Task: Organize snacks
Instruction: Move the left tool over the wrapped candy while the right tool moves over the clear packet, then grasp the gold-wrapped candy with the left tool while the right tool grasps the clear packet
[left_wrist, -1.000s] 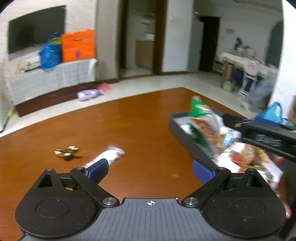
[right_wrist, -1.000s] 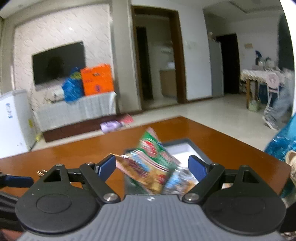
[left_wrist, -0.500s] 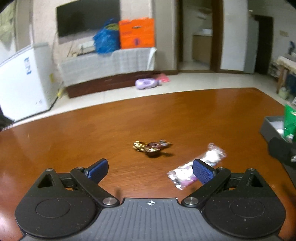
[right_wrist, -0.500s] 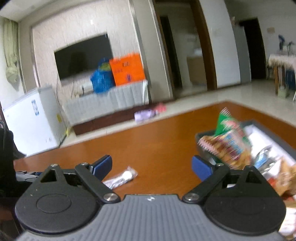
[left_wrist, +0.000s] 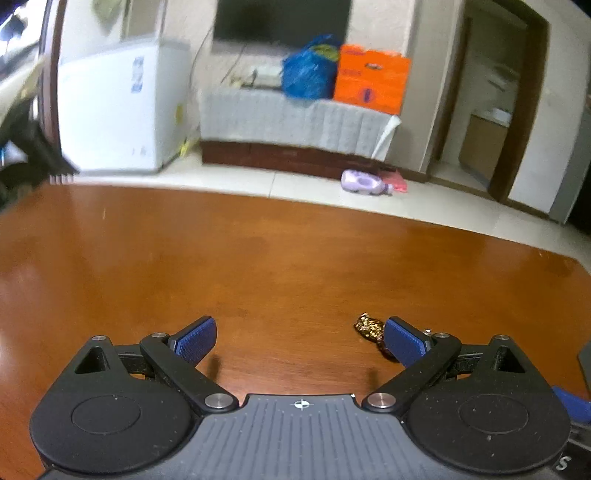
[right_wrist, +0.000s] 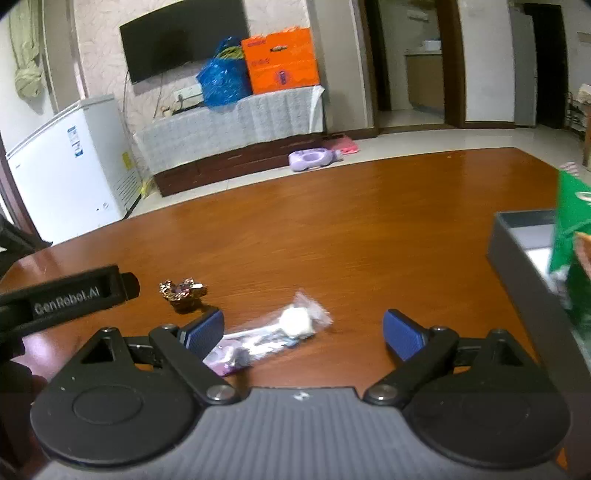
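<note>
The clear packet lies slantwise just ahead of the right gripper, nearer its left finger; both grippers' fingers gape wide, empty. The foil candy sits by the left gripper, touching its right finger.

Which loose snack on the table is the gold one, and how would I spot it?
On the brown table, look left of the grey box of snacks, past the clear packet. The gold candy lies just beyond that packet's left end. It is small, crinkled and shiny gold-purple, whereas the packet is long, flat and see-through.
</note>
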